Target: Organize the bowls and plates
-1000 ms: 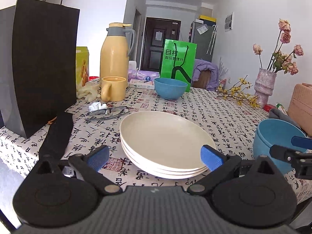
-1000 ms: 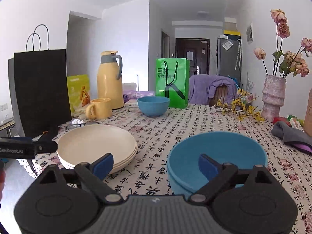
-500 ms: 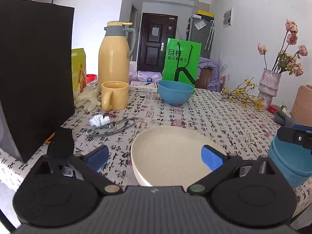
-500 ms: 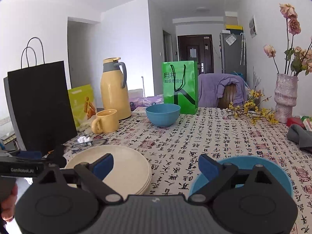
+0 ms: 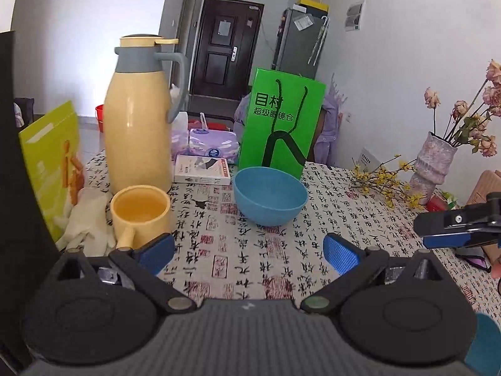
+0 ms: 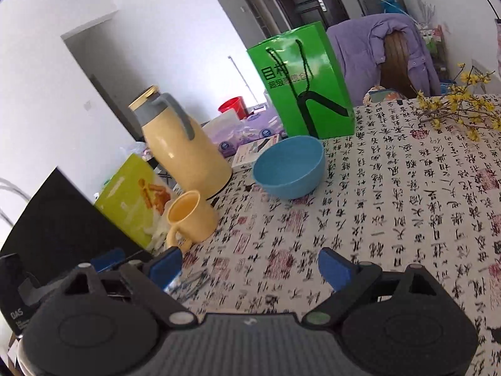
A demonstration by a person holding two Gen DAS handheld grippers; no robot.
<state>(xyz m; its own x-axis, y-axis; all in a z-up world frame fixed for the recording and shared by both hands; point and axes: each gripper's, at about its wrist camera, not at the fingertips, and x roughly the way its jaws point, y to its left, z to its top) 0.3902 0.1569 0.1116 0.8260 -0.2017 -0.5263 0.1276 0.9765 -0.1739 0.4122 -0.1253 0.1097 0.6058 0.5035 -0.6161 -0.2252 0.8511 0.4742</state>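
Both my views have swung up and forward off the plate stack and the near blue bowls; only a blue sliver (image 5: 483,344) shows at the left view's lower right. Now the far blue bowl (image 5: 270,195) sits centred ahead, upright on the calligraphy tablecloth (image 5: 250,260), just in front of the green paper bag (image 5: 281,125) and right of the yellow mug (image 5: 139,213). My left gripper (image 5: 249,252) and right gripper (image 6: 249,266) are both spread wide and empty. I judge that stray bowl is next to fetch.
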